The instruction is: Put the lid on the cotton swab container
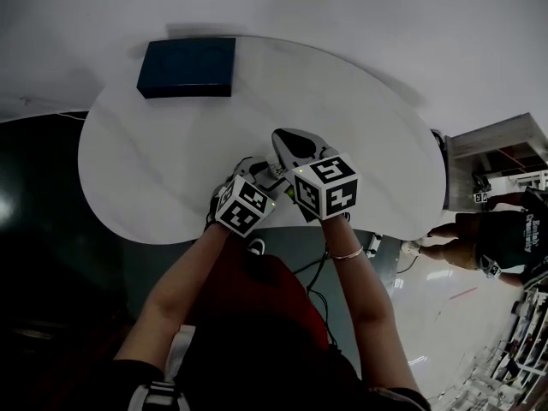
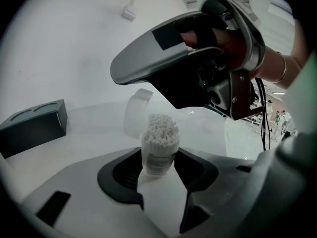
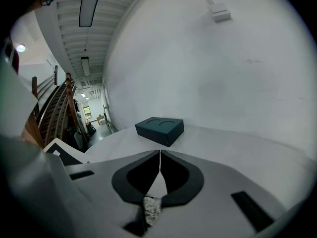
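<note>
One faint lid (image 2: 133, 114) behind swab container (image 2: 159, 153)

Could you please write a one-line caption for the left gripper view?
Left gripper clamps the uncapped cotton swab container upright; right gripper hangs above it, dark box at far left.

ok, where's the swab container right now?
Left gripper view: the swab container sits clamped between the left gripper's jaws, uncapped, with the right gripper just above it and the dark box far left.
</note>
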`<state>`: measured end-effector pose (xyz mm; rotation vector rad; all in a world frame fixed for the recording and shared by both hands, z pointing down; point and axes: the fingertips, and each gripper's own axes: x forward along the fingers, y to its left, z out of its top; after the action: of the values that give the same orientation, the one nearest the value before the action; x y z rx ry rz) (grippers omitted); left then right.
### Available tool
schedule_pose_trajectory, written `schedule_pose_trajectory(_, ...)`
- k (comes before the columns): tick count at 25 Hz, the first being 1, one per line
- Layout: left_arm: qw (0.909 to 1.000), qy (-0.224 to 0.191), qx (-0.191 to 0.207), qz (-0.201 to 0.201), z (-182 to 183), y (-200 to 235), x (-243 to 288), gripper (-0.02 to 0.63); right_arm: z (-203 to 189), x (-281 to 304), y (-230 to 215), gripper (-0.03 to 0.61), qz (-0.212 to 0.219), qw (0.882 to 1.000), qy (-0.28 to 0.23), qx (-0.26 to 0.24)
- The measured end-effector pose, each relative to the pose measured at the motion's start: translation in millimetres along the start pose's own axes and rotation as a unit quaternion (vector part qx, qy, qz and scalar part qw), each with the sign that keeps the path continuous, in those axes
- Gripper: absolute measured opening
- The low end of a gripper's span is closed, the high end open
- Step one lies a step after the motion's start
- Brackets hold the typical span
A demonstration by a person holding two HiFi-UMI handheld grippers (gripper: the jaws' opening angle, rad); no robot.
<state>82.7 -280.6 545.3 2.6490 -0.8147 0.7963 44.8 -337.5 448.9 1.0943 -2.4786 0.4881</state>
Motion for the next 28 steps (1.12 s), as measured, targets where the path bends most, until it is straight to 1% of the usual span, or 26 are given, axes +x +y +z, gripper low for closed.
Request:
schedule_pose_trajectory(4, 1.0, -0.001, -0.002, -0.002, 0, 0, 0, 0.221, -10, 0, -2, 0.017, 0.0, 1.0, 0.017, 0.004)
schedule_pose_trajectory(9, 1.0, -0.002, -0.004, -0.001, 0, 1, 1, 0.221, -16, -9, -2, 0.017, 0.005, 1.0, 0.01, 0.02)
schedule_pose_trajectory(18, 0.9999, -0.003, -0.011, 0.007, -1, 1, 1, 0.221, -43, -23, -7, 0.017, -0.012, 0.999, 0.02, 0.034)
schedule_pose_trajectory(24, 0.9999, -0.002, -0.012, 0.01, -2, 2, 2, 0.221, -51, -26, -8, 0.017, -0.016, 0.999, 0.009, 0.039)
schedule_pose_trajectory(28, 0.9998, -0.002, -0.013, 0.013, -2, 1, 1, 0.221, -52, -28, -8, 0.017, -0.018, 0.999, 0.001, 0.031)
